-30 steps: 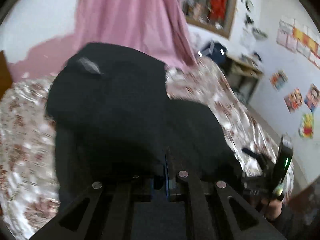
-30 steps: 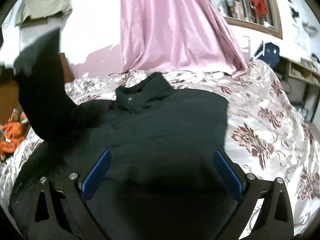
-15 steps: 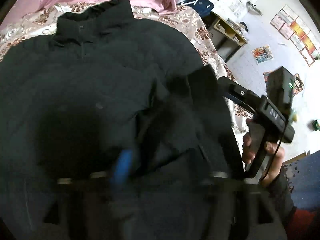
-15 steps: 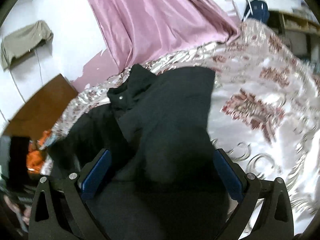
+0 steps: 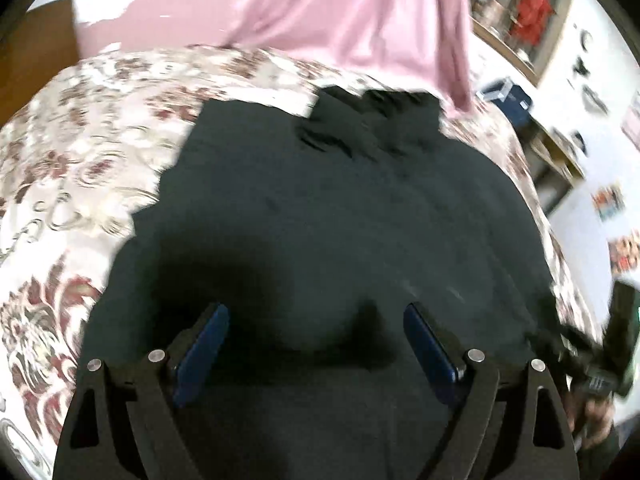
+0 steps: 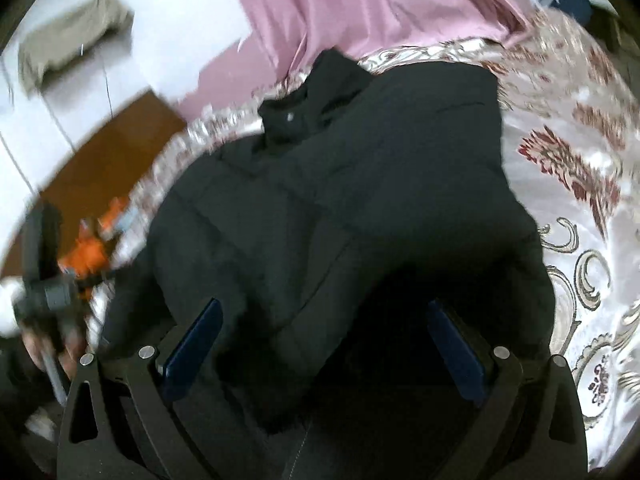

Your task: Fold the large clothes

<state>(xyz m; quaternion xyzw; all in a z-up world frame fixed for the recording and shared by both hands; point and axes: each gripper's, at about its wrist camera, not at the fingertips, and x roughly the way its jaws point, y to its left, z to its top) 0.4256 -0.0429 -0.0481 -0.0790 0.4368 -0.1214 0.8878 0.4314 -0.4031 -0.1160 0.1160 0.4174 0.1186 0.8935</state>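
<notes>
A large black padded jacket point(image 5: 340, 208) lies on the floral bedspread point(image 5: 80, 152), collar point(image 5: 376, 116) toward the pink curtain. It also shows in the right wrist view point(image 6: 360, 200), with its sleeves folded in over the body and its collar point(image 6: 312, 92) at the far end. My left gripper point(image 5: 316, 340) is open and empty above the jacket's lower part. My right gripper point(image 6: 324, 340) is open and empty above the jacket's near end. The left-hand tool point(image 6: 44, 280) appears at the left edge of the right wrist view.
A pink curtain point(image 5: 360, 12) hangs behind the bed. A wooden headboard point(image 6: 108, 160) and an orange item point(image 6: 92, 248) are at the left. A shelf with a blue bag point(image 5: 508, 96) and a wall with posters point(image 5: 608, 204) stand to the right.
My left gripper was shut on a black sleeve held up; it carried it over the jacket, let go and is now open. My right gripper stayed open and tilted left.
</notes>
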